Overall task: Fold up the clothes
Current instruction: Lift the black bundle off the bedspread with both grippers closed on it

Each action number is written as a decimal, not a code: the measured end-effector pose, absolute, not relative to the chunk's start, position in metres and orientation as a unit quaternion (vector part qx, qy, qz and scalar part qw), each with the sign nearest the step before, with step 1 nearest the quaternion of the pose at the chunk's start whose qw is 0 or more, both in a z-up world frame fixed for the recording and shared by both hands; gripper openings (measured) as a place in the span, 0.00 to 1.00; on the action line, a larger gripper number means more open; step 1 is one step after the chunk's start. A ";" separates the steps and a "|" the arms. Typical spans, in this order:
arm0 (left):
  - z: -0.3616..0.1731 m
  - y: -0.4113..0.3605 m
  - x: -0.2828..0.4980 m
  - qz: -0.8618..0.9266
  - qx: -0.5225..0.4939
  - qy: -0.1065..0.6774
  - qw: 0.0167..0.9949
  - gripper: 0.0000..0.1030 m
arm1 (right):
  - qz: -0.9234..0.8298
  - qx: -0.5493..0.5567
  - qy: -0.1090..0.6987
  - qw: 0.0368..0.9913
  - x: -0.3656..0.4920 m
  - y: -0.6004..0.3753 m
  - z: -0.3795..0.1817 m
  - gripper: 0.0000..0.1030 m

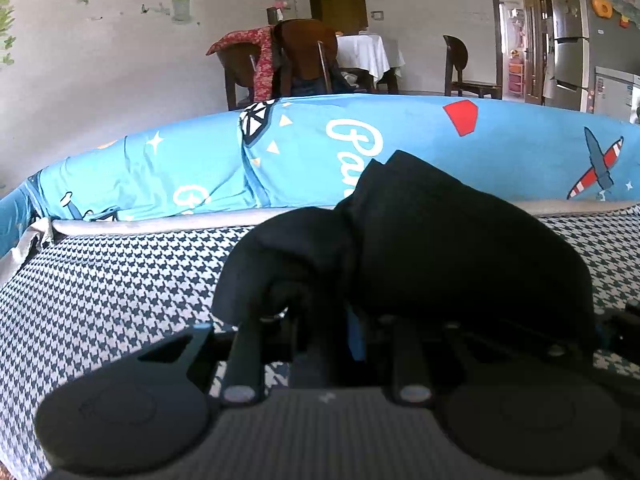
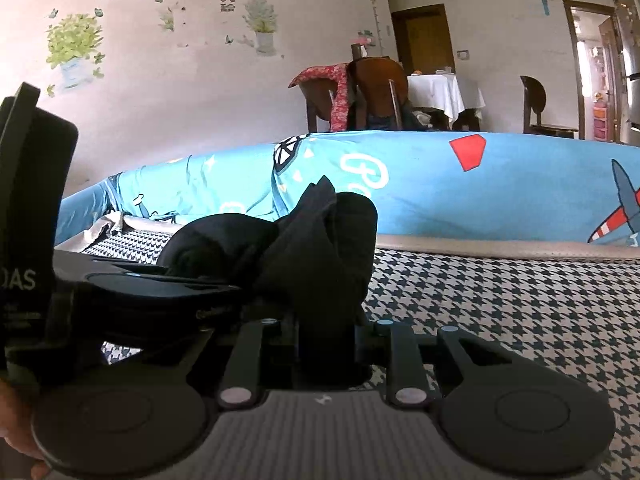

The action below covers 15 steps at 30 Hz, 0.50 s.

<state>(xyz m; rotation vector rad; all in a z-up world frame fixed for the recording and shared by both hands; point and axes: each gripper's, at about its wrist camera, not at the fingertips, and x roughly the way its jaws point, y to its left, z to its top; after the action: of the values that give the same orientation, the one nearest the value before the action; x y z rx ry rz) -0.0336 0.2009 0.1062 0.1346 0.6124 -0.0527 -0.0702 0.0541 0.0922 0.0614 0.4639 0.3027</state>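
Slippage is the main risk here. Starting at the left, the left gripper [image 1: 320,332] has its jaws closed on a bunched fold of the black garment [image 1: 420,248]; the cloth drapes over the fingers so heavily that how much fabric is really pinched cannot be told. If only a thin edge is caught, a lift or a pull could drag it free, and the garment would slump back in a heap on the houndstooth cover [image 1: 100,288].

Moving right, the right gripper [image 2: 326,344] likewise has its jaws shut on a thick wad of the same black garment [image 2: 320,248], with the left gripper [image 2: 132,292] just beside it on the left. Being so near each other, the two could knock together. Both seem to hold crumpled layers rather than clean corners, so spreading them apart may twist the cloth instead of laying it flat. The blue printed sheet [image 2: 500,188] rises just behind and may snag a swinging hem.
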 end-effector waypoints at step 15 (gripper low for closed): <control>0.100 0.219 -0.012 0.007 0.052 0.304 0.951 0.21 | 0.175 0.027 0.230 0.957 -0.045 0.073 0.083 0.23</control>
<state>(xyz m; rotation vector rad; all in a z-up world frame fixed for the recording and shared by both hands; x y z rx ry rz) -0.0118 0.2193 0.1005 0.1048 0.6179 0.0144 -0.0448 0.0727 0.0830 0.0539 0.4675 0.3546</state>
